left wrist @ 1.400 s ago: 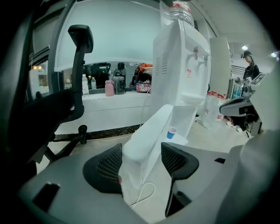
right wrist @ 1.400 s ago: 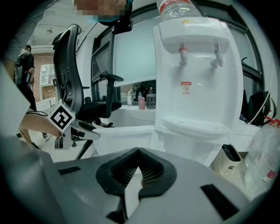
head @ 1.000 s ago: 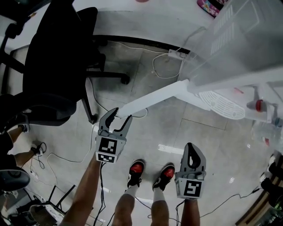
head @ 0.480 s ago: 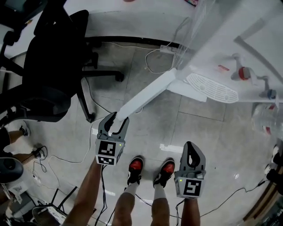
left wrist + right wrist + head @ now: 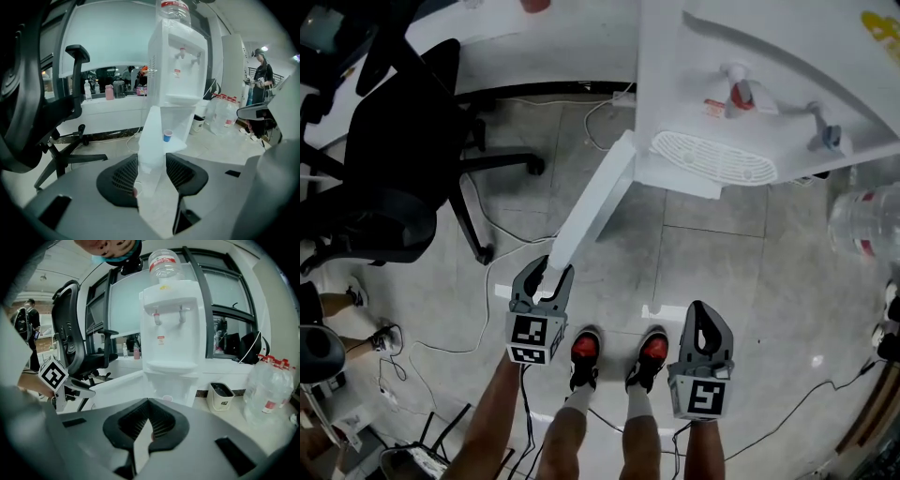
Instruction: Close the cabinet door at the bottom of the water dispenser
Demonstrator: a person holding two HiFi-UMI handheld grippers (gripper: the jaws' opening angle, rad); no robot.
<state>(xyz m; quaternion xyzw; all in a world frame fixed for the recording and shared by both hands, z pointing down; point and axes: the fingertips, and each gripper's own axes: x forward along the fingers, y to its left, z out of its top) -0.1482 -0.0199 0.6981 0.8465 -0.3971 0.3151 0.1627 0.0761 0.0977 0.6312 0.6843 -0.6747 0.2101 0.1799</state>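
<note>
Left gripper [image 5: 548, 272] jaws just closing, clamped on open cabinet door [image 5: 592, 202] edge, right gripper [image 5: 703, 315] jaws together, empty, water dispenser [image 5: 750, 80] ahead.

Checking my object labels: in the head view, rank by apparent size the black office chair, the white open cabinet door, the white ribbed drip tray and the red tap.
1. black office chair
2. white open cabinet door and white ribbed drip tray, too alike to rank
3. red tap
</note>
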